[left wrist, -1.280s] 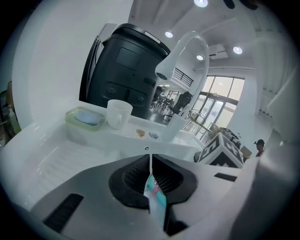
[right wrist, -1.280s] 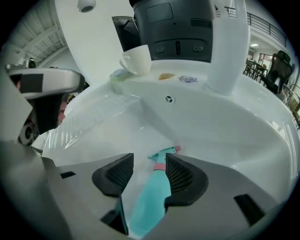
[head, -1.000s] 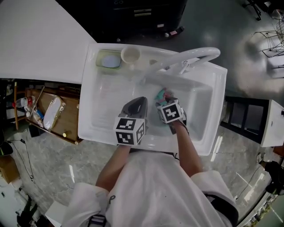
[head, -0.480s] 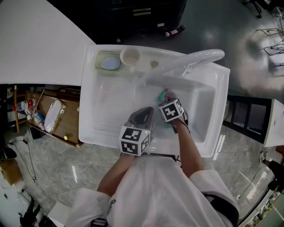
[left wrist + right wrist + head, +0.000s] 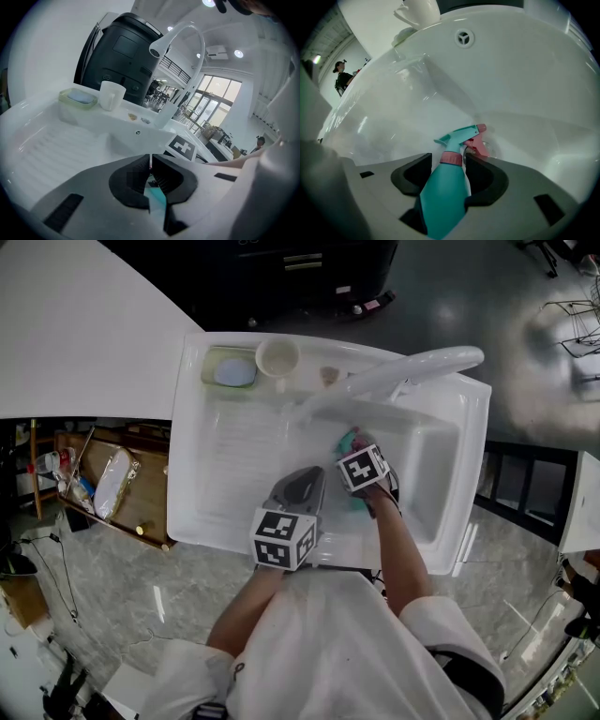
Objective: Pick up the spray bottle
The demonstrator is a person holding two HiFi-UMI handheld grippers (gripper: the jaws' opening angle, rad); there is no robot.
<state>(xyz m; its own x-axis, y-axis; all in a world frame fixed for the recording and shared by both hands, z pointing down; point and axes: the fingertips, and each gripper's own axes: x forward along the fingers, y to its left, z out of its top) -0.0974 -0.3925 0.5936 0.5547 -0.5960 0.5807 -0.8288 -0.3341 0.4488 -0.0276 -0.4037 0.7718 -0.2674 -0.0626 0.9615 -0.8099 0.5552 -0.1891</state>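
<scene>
The right tongs (image 5: 449, 161) have sunk into the sink basin (image 5: 427, 460) and just opened wider. They straddle the teal spray bottle (image 5: 443, 197), nozzle toward 1 o'clock, without pinching it. Closing looks next. At their 8 o'clock the left tongs (image 5: 151, 164) sit closed, empty.

A white moulded plastic sink (image 5: 184, 512) has a ribbed draining board (image 5: 234, 451) on one side and a deep basin (image 5: 431, 460) on the other. A curved white tap (image 5: 412, 367) arches from the back ledge. On that ledge stand a white cup (image 5: 277, 358) and, just beside it, a pale green dish (image 5: 208, 367) holding a blue-grey pad (image 5: 234, 373). A white bench (image 5: 75, 334) meets the sink's corner. A wooden crate (image 5: 141, 498) lies on the grey marble floor (image 5: 112, 615).
</scene>
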